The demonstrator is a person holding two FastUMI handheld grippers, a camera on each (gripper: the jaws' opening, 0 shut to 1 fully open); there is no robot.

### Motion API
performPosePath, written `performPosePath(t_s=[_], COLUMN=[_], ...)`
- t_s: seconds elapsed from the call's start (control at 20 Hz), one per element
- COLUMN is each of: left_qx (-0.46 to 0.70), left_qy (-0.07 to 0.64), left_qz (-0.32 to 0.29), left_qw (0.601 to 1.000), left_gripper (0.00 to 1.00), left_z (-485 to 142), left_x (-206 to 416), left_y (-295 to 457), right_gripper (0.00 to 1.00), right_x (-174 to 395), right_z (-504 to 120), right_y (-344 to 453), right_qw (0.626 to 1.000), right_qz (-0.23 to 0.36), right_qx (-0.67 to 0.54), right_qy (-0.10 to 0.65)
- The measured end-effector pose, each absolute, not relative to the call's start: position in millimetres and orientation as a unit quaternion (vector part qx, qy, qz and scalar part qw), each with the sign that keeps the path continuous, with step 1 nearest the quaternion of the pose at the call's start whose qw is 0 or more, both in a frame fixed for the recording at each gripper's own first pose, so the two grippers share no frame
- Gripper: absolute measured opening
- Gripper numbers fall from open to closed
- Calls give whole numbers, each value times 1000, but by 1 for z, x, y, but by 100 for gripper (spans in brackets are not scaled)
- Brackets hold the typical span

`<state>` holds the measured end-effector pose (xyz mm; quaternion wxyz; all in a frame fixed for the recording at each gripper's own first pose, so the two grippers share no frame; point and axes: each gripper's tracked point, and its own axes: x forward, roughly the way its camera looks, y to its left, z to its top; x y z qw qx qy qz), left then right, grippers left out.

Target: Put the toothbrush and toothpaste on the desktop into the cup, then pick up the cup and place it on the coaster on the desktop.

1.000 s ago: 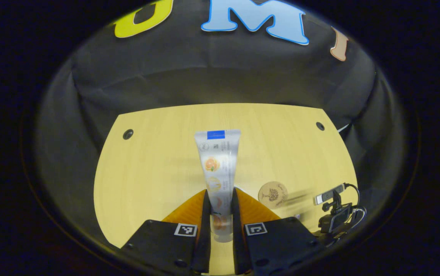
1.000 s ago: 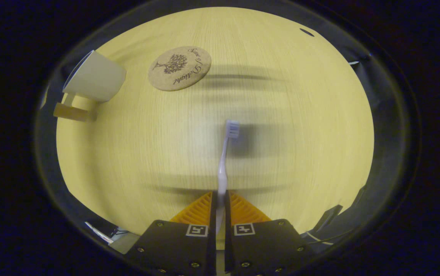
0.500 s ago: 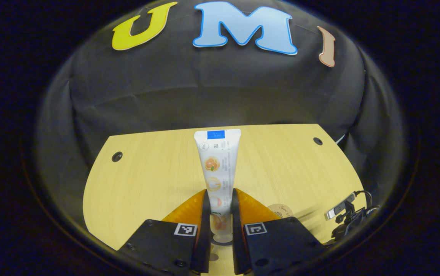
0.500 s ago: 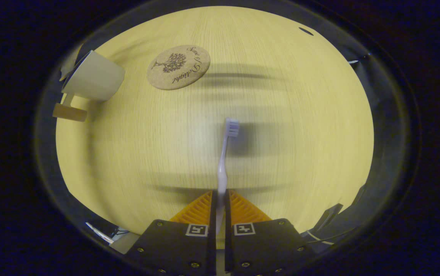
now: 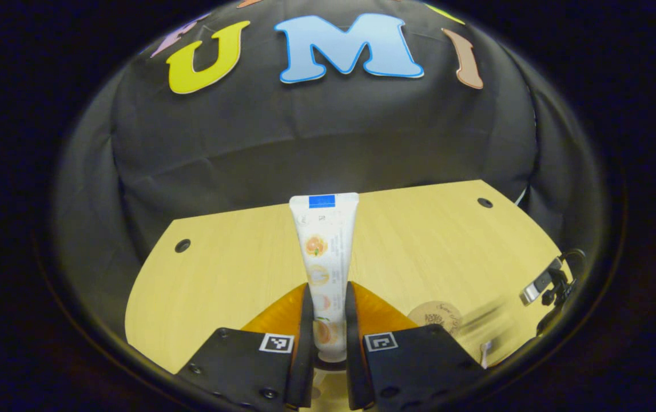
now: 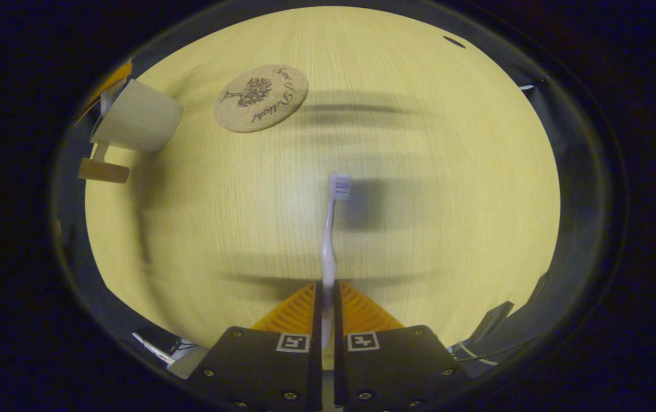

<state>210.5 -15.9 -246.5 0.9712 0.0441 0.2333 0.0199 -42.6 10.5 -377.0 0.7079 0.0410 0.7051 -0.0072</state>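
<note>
My left gripper is shut on a white toothpaste tube with orange fruit prints, held above the wooden desktop with its flat blue-marked end pointing away. The cork coaster lies low right of that gripper. My right gripper is shut on the handle of a white toothbrush, bristle head forward, lifted over the desktop. A white cup with a tan handle stands at the far left of the right gripper view. The round cork coaster with a tree print lies right of the cup.
A small camera on a stand with cables sits at the desktop's right edge in the left gripper view. Two dark holes mark the desktop's back corners. Black cloth walls close behind the desk.
The left gripper has tilted upward with the toothpaste, showing more wall and less desktop. The right gripper holds the toothbrush almost still, drifting slightly.
</note>
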Motion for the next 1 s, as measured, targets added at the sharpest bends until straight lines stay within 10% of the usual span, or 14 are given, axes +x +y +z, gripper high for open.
performPosePath(t_s=[0.5,1.0], left_qx=[42,25], left_qy=[211,222], left_qz=[29,30], left_qw=[976,974], left_gripper=[53,54], left_z=[-251,-248], left_x=[208,187], left_y=[-19,-11], right_gripper=[9,10], right_x=[-42,-34], right_z=[-376,-364], right_y=[10,33], right_qw=[709,739], right_qz=[-8,4], right_qx=[36,85], right_qy=[704,668])
